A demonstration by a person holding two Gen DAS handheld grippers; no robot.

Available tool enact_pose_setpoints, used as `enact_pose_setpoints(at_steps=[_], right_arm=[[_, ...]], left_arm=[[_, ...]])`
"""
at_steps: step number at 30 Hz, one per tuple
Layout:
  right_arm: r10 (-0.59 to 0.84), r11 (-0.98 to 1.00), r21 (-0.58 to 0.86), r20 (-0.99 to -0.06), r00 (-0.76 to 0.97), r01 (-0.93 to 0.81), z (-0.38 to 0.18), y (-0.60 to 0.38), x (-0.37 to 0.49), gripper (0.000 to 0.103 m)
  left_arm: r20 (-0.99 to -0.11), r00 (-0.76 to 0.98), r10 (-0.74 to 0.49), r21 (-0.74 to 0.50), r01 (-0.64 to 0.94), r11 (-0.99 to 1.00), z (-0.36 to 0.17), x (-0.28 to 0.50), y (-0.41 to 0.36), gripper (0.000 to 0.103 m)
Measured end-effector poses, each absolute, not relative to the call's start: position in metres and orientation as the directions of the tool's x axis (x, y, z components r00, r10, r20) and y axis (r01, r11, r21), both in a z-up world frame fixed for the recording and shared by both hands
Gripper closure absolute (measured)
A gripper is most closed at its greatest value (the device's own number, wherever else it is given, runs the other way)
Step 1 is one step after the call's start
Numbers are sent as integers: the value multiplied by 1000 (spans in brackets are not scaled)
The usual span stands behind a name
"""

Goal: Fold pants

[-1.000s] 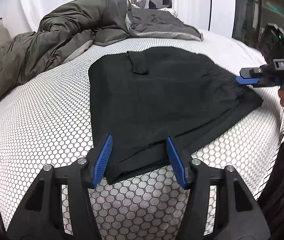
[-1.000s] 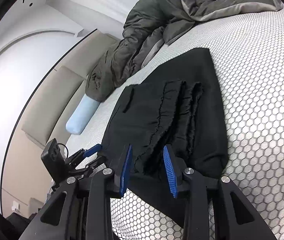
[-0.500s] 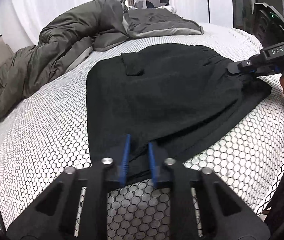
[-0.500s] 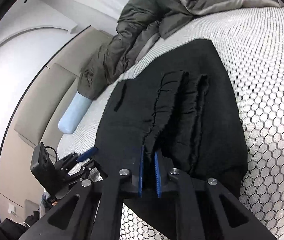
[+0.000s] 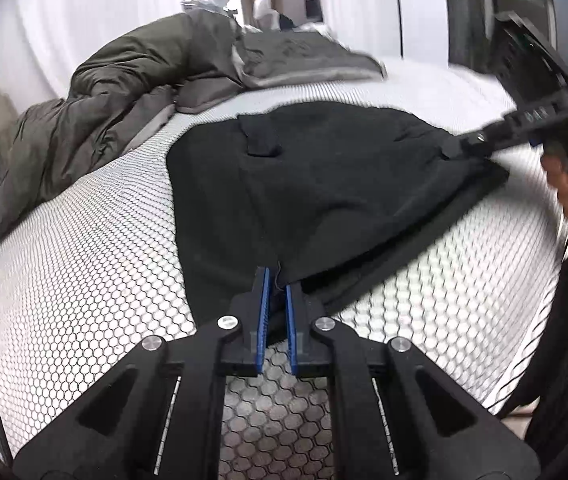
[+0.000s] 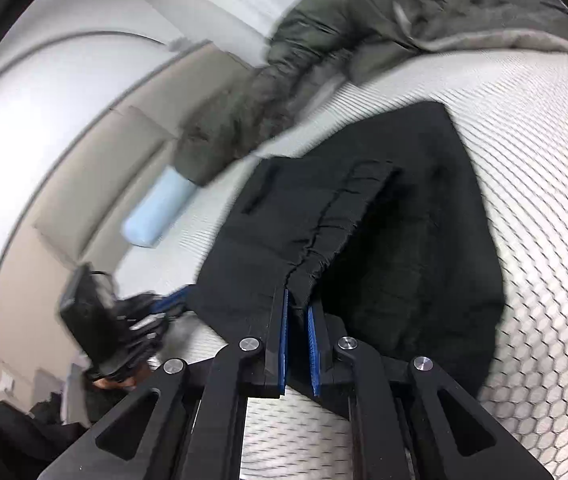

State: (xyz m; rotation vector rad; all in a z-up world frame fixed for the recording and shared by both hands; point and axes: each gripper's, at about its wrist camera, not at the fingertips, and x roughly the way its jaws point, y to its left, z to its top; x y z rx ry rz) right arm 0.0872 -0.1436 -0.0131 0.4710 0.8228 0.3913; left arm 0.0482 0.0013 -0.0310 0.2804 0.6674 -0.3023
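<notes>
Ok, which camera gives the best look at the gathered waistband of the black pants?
The right wrist view: the waistband runs up from the right gripper, which is shut on it, with its gathers plain. In the left wrist view it is only a dark far edge where that gripper bites.

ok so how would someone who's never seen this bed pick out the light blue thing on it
Start at the bed with the white honeycomb cover and follow the rumpled olive-grey duvet down to its end by the beige headboard. Just beyond that end lies the pale blue roll, apparently a bolster. It is the only light blue, tube-shaped thing there; the black pants nearby are flat and dark.
</notes>
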Motion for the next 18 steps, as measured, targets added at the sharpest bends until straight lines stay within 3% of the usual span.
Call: enact_pose_setpoints(at_steps=[3,6,8,10,12,15,17,18], right_arm=[[438,873,477,-674,595,-102,-27,-142,95,94],[417,891,439,-686,596,-118,-22,-138,96,93],[408,897,423,-685,603,-126,-19,-139,93,88],[391,901,417,-670,631,-116,-13,-146,90,78],[372,900,426,-628,684,-98,-5,-157,84,75],[362,896,436,-601,713,-87,2,-164,82,70],[343,906,418,-625,701,-71,-2,-163,84,56],[334,912,405,-641,691,-65,-5,-162,86,54]], left_arm=[[-648,746,-153,206,366,908,-37,47,-7,97],[-653,728,-212,141,391,909,-34,44,1,90],[-644,711,-282,53,410,911,-29,41,13,76],[-612,717,-332,-34,396,918,-21,39,27,54],[-577,735,-355,-110,361,926,-14,41,40,46],[-570,746,-343,-181,293,939,-12,50,53,46],[-606,736,-302,-184,240,953,-19,58,54,46],[-625,724,-292,-190,222,956,-23,63,54,46]])
